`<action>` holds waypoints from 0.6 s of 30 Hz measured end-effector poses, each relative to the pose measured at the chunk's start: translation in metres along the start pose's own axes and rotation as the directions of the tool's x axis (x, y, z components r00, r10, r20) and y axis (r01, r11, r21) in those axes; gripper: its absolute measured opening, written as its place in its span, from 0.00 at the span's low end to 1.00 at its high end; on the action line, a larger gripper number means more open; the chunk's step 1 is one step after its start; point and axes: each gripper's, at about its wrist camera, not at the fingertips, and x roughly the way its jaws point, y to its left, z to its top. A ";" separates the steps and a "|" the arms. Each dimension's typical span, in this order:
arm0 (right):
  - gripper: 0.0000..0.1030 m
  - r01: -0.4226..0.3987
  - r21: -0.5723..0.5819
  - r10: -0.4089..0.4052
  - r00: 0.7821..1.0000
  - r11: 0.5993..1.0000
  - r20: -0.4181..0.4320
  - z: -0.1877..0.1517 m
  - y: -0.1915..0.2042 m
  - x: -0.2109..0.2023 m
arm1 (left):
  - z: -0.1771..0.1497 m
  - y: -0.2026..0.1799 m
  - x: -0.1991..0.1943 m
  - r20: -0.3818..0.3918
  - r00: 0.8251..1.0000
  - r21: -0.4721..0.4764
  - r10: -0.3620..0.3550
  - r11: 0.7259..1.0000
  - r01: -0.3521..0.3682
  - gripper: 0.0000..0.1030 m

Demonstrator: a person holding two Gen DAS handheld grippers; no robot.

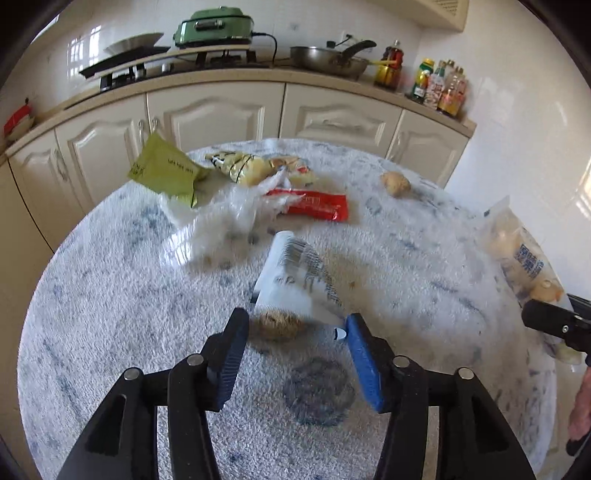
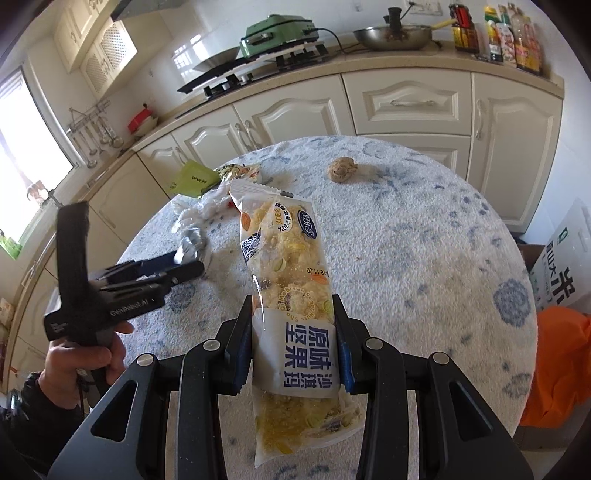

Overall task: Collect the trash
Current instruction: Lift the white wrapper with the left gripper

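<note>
My right gripper (image 2: 293, 310) is shut on a long clear snack packet (image 2: 286, 266) with blue print and holds it above the round table (image 2: 424, 240); the packet also shows in the left wrist view (image 1: 517, 251). My left gripper (image 1: 295, 326) is open, its jaws on either side of a white torn wrapper (image 1: 295, 273) and a brown crumbly lump (image 1: 277, 325) lying on the table. Further back lie a crumpled clear plastic bag (image 1: 229, 218), a red sachet (image 1: 317, 205), a green packet (image 1: 166, 170), a yellow wrapper (image 1: 251, 168) and another brown lump (image 1: 395, 183).
Cream kitchen cabinets (image 1: 221, 114) with a stove, a green appliance (image 1: 214, 26), a pan and bottles stand behind the table. A cardboard box (image 2: 565, 254) and an orange bag (image 2: 557, 365) sit on the floor to the table's right.
</note>
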 end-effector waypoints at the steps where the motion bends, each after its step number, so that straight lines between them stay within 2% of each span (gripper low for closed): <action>1: 0.36 0.000 0.003 0.000 1.000 1.000 0.002 -0.001 0.000 -0.001 | 0.002 -0.001 0.000 0.006 1.000 0.007 0.021 1.000 -0.021 0.65; 2: 0.36 0.002 0.004 -0.002 1.000 1.000 0.003 -0.001 0.000 -0.002 | 0.004 -0.002 -0.001 0.014 0.999 0.010 0.031 0.999 -0.032 0.73; 3: 0.36 0.004 0.002 -0.004 1.000 1.000 0.003 -0.001 0.000 -0.003 | 0.006 -0.002 -0.001 0.019 0.999 0.011 0.034 0.999 -0.034 0.75; 8: 0.36 0.009 0.003 -0.009 1.000 1.000 0.005 -0.002 0.000 -0.005 | 0.016 -0.019 0.007 0.029 0.998 0.062 0.047 0.997 -0.048 0.78; 10: 0.36 0.011 0.005 -0.011 1.000 1.000 0.005 -0.002 0.000 -0.005 | 0.021 -0.020 0.018 0.015 0.999 0.084 0.040 0.996 -0.041 0.69; 11: 0.36 0.013 0.005 -0.013 1.000 1.000 0.004 -0.002 0.000 -0.005 | 0.022 -0.021 0.024 -0.005 1.000 0.091 0.018 0.996 -0.018 0.47; 12: 0.36 0.012 0.006 -0.012 1.000 1.000 0.004 -0.002 -0.001 -0.006 | 0.024 -0.022 0.030 -0.024 1.000 0.099 0.013 0.995 -0.011 0.38; 16: 0.36 0.017 0.010 -0.017 1.000 1.000 0.003 -0.002 -0.004 -0.007 | 0.028 -0.025 0.029 0.004 1.000 0.142 -0.020 0.990 0.019 0.28; 18: 0.36 0.019 0.010 -0.019 1.000 1.000 0.002 -0.002 -0.004 -0.007 | 0.030 -0.024 0.024 0.020 0.998 0.125 -0.061 0.990 0.058 0.22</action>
